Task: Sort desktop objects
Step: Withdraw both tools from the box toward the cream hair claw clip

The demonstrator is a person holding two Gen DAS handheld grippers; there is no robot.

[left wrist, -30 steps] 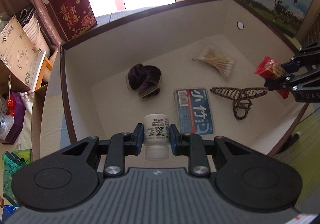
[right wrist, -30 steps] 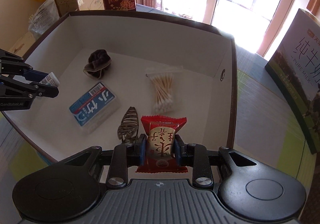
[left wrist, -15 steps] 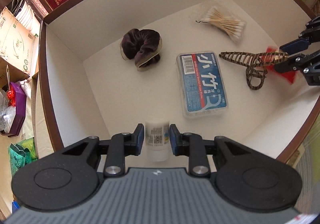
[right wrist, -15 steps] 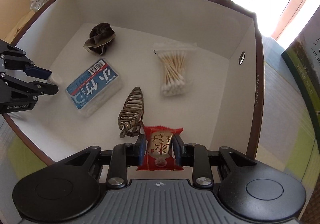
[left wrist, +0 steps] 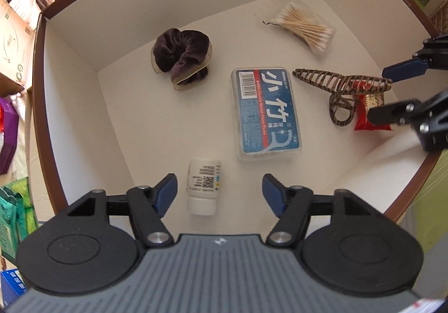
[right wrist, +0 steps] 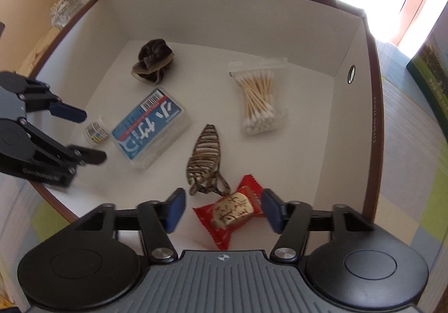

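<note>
Left wrist view: the left gripper (left wrist: 219, 192) has its jaws spread wide and grasps nothing. One small white bottle (left wrist: 203, 185) lies on its side on the box floor between the blue pads, nearer the left one and touching neither, its long axis running along the fingers with the cap toward the camera.

On the right wrist view the right gripper (right wrist: 222, 209) is likewise released, jaws apart. One red snack packet (right wrist: 231, 210) lies flat between them, tilted so its long axis runs slantwise across the gap; its upper right corner is just beside the right pad.

Both things rest inside the white box (right wrist: 372, 105) with the brown rim. My judgement is that both are set down, so the coming move is a straight pull back along the fingers. The bottle's axis favours that; the slanted packet could catch the right pad.

Further out on the box floor, each counted once:
- one striped hair claw (right wrist: 205, 157), touching the packet
- one blue floss-pick case (left wrist: 266, 114), just beyond the bottle
- one bag of cotton swabs (right wrist: 257, 100)
- one dark velvet scrunchie (left wrist: 180, 54)

That makes six things in the box.
</note>
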